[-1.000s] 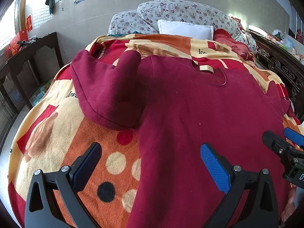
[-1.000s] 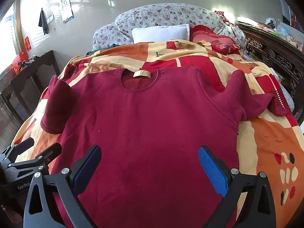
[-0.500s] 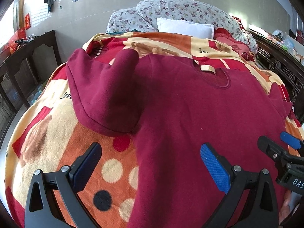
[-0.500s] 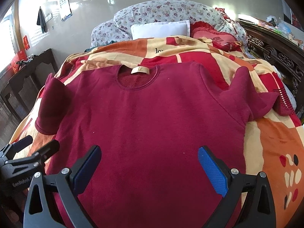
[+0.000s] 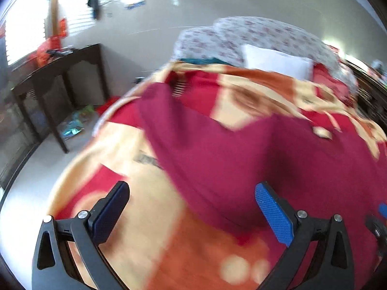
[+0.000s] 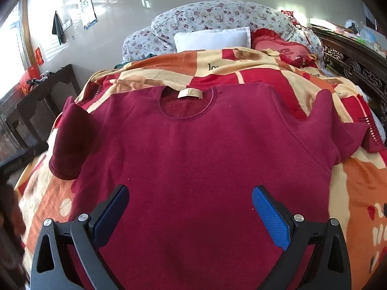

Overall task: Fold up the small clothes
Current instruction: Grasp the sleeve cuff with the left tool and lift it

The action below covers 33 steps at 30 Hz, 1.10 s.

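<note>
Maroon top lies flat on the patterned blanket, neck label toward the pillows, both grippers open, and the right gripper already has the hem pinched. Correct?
Not quite. The right wrist view shows the right gripper open above the maroon top, pinching nothing. The rest holds: patterned blanket, label toward the pillows, left gripper open.

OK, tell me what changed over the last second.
The left gripper swung left: its view is now motion-blurred and centred on the shirt's left sleeve, with more floor and the side table showing. It has dropped out of the right wrist view. Nothing was grabbed or released; both grippers stay open. The right gripper and the shirt on the blanket barely moved.
</note>
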Available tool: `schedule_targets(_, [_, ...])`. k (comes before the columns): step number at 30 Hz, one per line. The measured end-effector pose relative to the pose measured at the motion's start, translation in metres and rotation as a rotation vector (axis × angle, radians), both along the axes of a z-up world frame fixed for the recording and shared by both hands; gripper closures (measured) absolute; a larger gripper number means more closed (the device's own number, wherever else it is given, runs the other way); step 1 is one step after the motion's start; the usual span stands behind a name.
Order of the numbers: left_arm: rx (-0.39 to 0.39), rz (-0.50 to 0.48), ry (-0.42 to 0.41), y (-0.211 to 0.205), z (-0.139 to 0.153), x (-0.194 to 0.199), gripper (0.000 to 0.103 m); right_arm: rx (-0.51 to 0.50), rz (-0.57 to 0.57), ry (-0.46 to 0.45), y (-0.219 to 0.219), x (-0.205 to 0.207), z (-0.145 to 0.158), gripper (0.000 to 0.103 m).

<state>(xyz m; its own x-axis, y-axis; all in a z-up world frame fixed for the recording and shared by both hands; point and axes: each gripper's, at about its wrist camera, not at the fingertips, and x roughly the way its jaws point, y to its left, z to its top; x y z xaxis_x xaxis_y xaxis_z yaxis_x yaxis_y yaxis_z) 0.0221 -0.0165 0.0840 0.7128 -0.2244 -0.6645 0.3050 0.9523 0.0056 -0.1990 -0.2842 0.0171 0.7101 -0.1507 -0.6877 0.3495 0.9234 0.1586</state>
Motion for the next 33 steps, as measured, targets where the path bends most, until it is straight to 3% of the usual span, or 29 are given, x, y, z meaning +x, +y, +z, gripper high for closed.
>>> schedule_targets(4, [-0.025,0.105,0.052,0.028,-0.01,0.07,0.0,0.0,0.02,0.007,0.004,0.006,-0.005,0.0])
schedule_targets(8, [-0.103,0.207,0.094,0.05,-0.024,0.13,0.0,-0.006,0.04,0.023,0.007,0.011,-0.01,0.0])
schedule_targets(14, [-0.191,0.294,0.192,0.06,-0.048,0.192,0.003,0.014,0.063,0.033,0.009,0.016,-0.016,0.0])
schedule_targets(18, [-0.27,0.284,0.263,0.058,-0.059,0.213,0.021,0.019,0.071,0.041,0.011,0.019,-0.02,0.0])
schedule_targets(20, [-0.297,0.269,0.264,0.057,-0.062,0.216,0.035,0.018,0.078,0.049,0.012,0.021,-0.022,0.0])
schedule_targets(22, [-0.342,0.234,0.265,0.054,-0.062,0.219,0.066,0.018,0.084,0.059,0.013,0.022,-0.025,0.0])
schedule_targets(23, [-0.343,0.213,0.268,0.05,-0.06,0.22,0.077,0.019,0.086,0.063,0.013,0.022,-0.025,0.0])
schedule_targets(24, [-0.33,0.19,0.268,0.047,-0.056,0.218,0.095,0.021,0.086,0.063,0.013,0.022,-0.025,0.0])
schedule_targets(29, [-0.282,0.196,0.2,0.066,-0.023,0.198,0.097,0.022,0.084,0.035,0.014,0.015,-0.015,0.0])
schedule_targets(33, [-0.255,0.217,0.086,0.092,0.038,0.158,0.097,0.044,0.08,0.015,0.012,0.008,-0.008,0.0])
